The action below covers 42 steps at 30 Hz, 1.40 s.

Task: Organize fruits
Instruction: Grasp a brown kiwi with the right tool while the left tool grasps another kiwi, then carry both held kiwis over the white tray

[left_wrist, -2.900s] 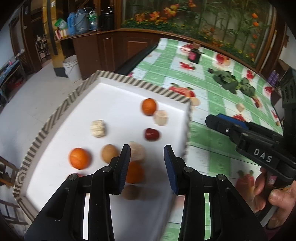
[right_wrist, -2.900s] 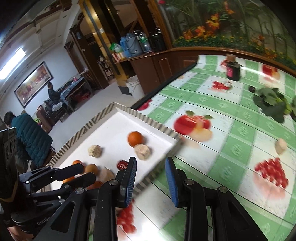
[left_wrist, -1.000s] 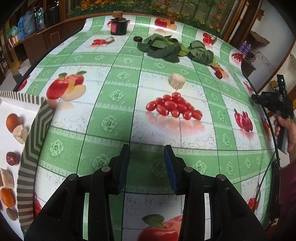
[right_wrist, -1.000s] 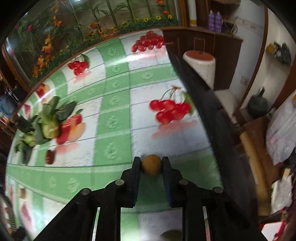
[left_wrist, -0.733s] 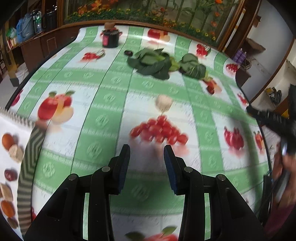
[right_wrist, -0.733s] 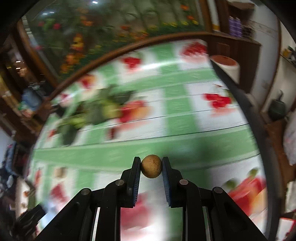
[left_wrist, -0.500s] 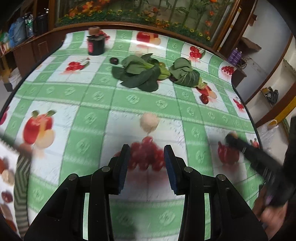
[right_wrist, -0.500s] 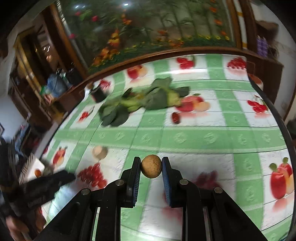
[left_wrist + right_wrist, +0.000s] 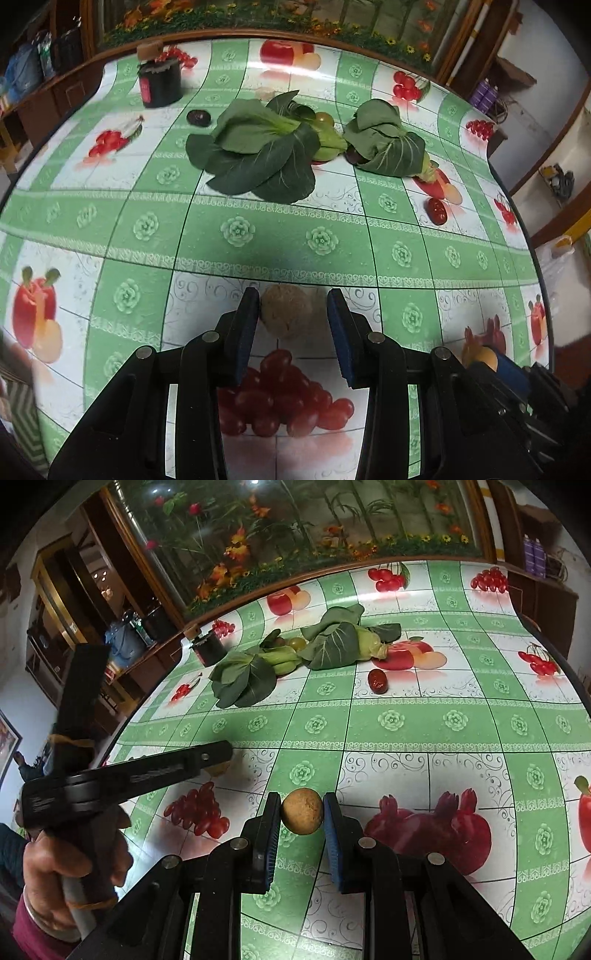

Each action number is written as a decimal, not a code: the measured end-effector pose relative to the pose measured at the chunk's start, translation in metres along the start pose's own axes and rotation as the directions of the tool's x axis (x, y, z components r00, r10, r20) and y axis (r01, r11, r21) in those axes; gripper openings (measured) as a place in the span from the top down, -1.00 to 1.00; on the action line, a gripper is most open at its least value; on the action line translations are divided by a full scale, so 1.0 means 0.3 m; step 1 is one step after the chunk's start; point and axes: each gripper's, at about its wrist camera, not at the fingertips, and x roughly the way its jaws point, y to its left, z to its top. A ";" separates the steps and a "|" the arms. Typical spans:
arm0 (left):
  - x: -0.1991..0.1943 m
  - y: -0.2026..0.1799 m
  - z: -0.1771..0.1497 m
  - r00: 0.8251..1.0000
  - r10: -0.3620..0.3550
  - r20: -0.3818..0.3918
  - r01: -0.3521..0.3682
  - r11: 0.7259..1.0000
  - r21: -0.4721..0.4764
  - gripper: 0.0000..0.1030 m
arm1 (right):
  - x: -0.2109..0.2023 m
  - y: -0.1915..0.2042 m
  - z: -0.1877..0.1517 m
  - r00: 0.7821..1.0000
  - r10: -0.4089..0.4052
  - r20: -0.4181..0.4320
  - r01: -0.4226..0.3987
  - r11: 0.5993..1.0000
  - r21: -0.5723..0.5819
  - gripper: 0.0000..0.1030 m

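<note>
A pale, rough, roundish fruit piece (image 9: 286, 312) lies on the green checked tablecloth between the fingers of my left gripper (image 9: 293, 301). It sits close to the left pad, with a gap to the right pad, so this gripper is open. My right gripper (image 9: 301, 806) is shut on a small brown round fruit (image 9: 302, 812) and holds it above the cloth. In the right wrist view the left gripper (image 9: 221, 755) reaches in from the left, held by a hand (image 9: 70, 860). A red date (image 9: 436, 211) lies further back on the right.
Two bunches of leafy greens (image 9: 258, 155) (image 9: 388, 144) lie across the back of the table, with a green grape (image 9: 324, 119) and a dark fruit (image 9: 198, 117) beside them. A black jar (image 9: 159, 83) stands at the back left. The tray's striped rim (image 9: 22, 417) shows at the lower left.
The left gripper moved away from the tray and across the table until the pale piece came between its fingers. The right gripper swung in from the table's right edge, still holding the brown fruit.
</note>
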 end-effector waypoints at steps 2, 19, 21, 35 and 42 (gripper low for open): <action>-0.006 0.018 -0.001 1.000 0.000 0.011 0.000 1.000 -0.014 0.45 | -0.003 0.004 -0.001 1.000 0.004 0.000 -0.004 1.000 -0.005 0.56; -0.279 0.101 -0.306 0.995 0.053 0.088 -0.053 0.999 0.005 0.45 | -0.028 0.184 -0.107 0.997 0.057 -0.060 -0.062 0.994 -0.091 0.56; -0.307 0.111 -0.346 0.992 0.074 0.106 -0.075 0.997 0.009 0.45 | -0.026 0.220 -0.143 0.995 0.061 -0.073 -0.069 0.992 -0.107 0.56; -0.476 0.215 -0.512 0.970 0.152 0.190 -0.153 0.988 -0.013 0.45 | -0.033 0.426 -0.281 0.994 0.076 -0.081 -0.088 0.984 -0.157 0.56; -0.570 0.271 -0.557 0.953 0.184 0.240 -0.181 0.983 -0.034 0.45 | -0.047 0.520 -0.303 0.993 0.091 -0.080 -0.105 0.976 -0.192 0.56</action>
